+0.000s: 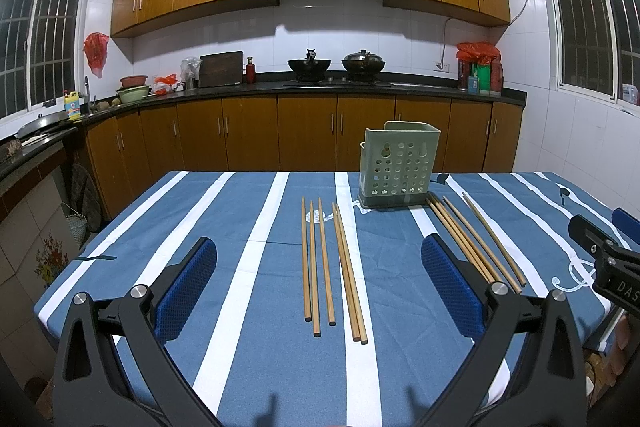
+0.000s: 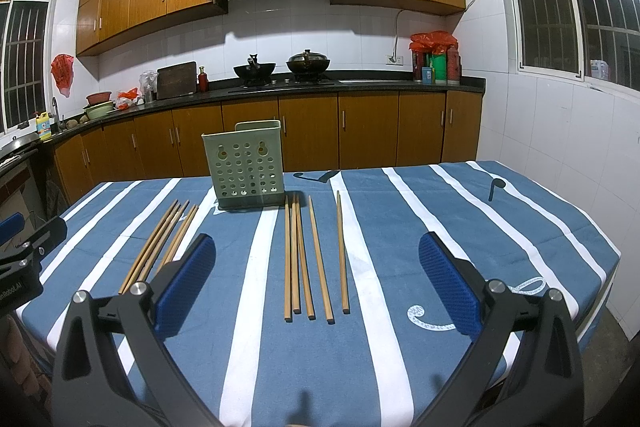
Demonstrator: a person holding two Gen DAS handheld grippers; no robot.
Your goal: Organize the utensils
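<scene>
Several wooden chopsticks (image 1: 346,267) lie lengthwise on the blue-and-white striped tablecloth (image 1: 224,227), straight ahead of my open left gripper (image 1: 318,247), which hovers above them with nothing held. A second bunch of chopsticks (image 1: 460,241) lies to the right, beside the green perforated utensil holder (image 1: 396,167), which stands upright farther back. In the right wrist view that second bunch (image 2: 295,255) is centred between the fingers of my open, empty right gripper (image 2: 316,243). There the holder (image 2: 248,167) stands back left and the first bunch (image 2: 154,247) lies to the left.
My right gripper (image 1: 604,227) shows at the right edge of the left wrist view, and my left gripper (image 2: 24,231) at the left edge of the right wrist view. Wooden cabinets and a dark counter with two woks (image 1: 336,67) run behind the table. A tiled wall stands to the right.
</scene>
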